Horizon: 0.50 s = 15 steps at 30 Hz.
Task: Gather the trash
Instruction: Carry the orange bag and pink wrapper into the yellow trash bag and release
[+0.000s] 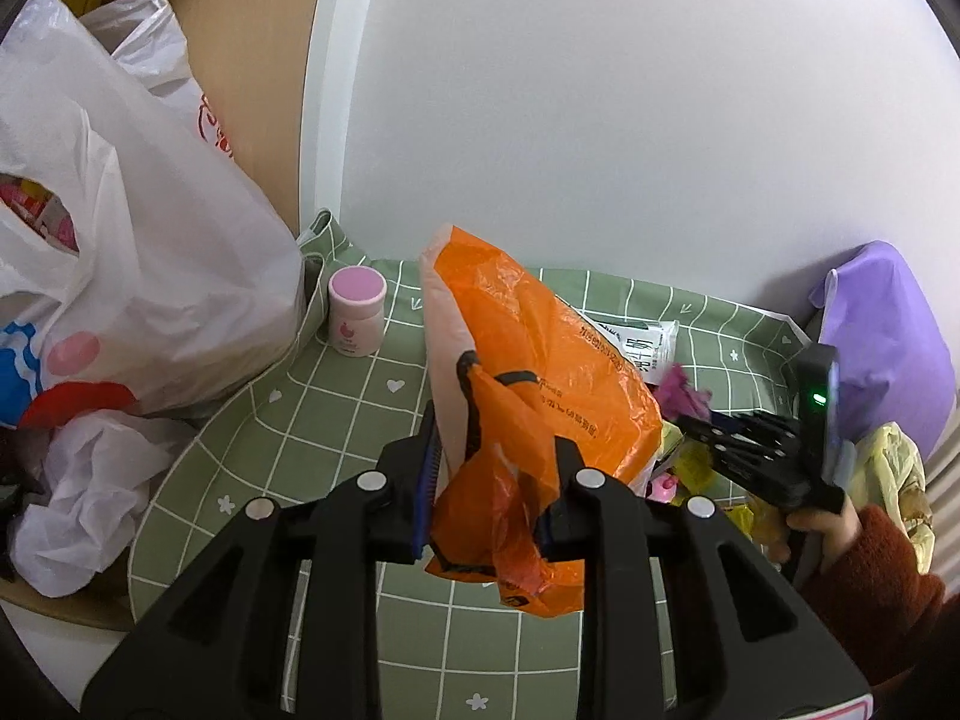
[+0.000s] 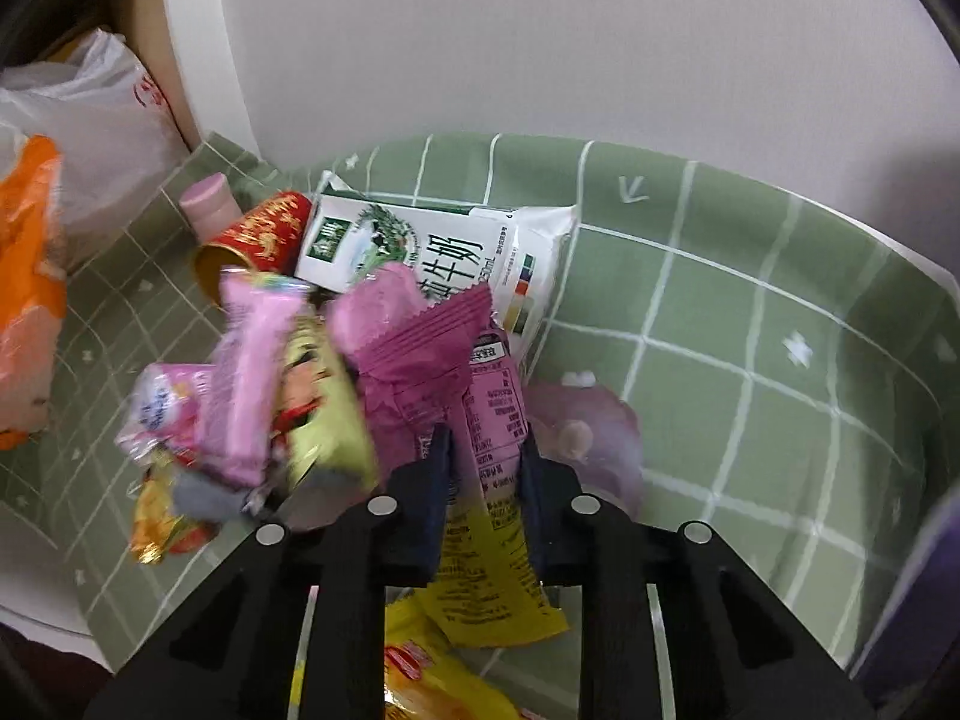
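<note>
left gripper (image 1: pixel 489 468) clamps orange bag (image 1: pixel 540 360); right gripper (image 2: pixel 486 480) pinches magenta wrapper (image 2: pixel 420 348) over green cloth (image 2: pixel 750 312).

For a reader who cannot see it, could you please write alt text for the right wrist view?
The right gripper has its fingers shut on a magenta and yellow snack wrapper above a heap of wrappers. Behind lie a milk carton and a red paper cup on a green checked tablecloth.

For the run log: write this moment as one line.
left gripper: shut on orange bag | right gripper: shut on magenta wrapper | wrapper pile: on tablecloth
</note>
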Tool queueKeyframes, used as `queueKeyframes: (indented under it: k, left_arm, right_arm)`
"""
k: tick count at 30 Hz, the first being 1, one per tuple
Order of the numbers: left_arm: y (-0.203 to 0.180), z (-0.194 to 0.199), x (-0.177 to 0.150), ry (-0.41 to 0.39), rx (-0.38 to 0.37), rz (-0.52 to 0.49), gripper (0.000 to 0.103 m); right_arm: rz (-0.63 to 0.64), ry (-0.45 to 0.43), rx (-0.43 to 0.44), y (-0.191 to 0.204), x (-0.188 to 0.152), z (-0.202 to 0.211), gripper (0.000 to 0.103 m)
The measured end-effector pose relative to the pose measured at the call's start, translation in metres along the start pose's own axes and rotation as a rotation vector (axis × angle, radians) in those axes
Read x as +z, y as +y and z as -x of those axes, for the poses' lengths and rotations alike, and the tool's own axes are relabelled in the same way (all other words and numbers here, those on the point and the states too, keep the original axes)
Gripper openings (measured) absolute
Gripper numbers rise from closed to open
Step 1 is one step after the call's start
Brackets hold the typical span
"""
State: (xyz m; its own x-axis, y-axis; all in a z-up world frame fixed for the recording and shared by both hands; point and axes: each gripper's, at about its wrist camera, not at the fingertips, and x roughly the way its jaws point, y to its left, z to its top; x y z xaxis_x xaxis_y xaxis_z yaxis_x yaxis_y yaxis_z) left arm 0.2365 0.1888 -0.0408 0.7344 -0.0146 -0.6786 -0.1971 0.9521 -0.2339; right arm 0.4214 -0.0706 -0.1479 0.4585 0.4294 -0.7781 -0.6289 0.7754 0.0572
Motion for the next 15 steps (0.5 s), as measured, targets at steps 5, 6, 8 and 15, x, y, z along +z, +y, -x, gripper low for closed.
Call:
queueKeyframes:
  k: [5, 6, 8, 15]
  left_arm:
    - [-0.007, -0.001, 0.000, -0.005, -0.050, -0.032, 0.024]
    - [-0.010, -0.001, 0.000, -0.005, -0.065, -0.041, 0.024]
    - [-0.017, -0.002, 0.001, -0.006, -0.093, -0.056, 0.024]
    - [-0.059, 0.006, 0.019, -0.062, -0.193, -0.151, 0.024]
  right_arm:
    - [-0.156, -0.095, 0.066, -0.011, -0.015, 0.061, 0.019]
    - [-0.168, -0.113, 0.065, -0.012, -0.017, 0.071, 0.019]
    - [-0.179, -0.153, 0.049, -0.012, -0.019, 0.093, 0.019]
    - [-0.258, -0.323, 0.013, -0.027, -0.024, 0.182, 0.019]
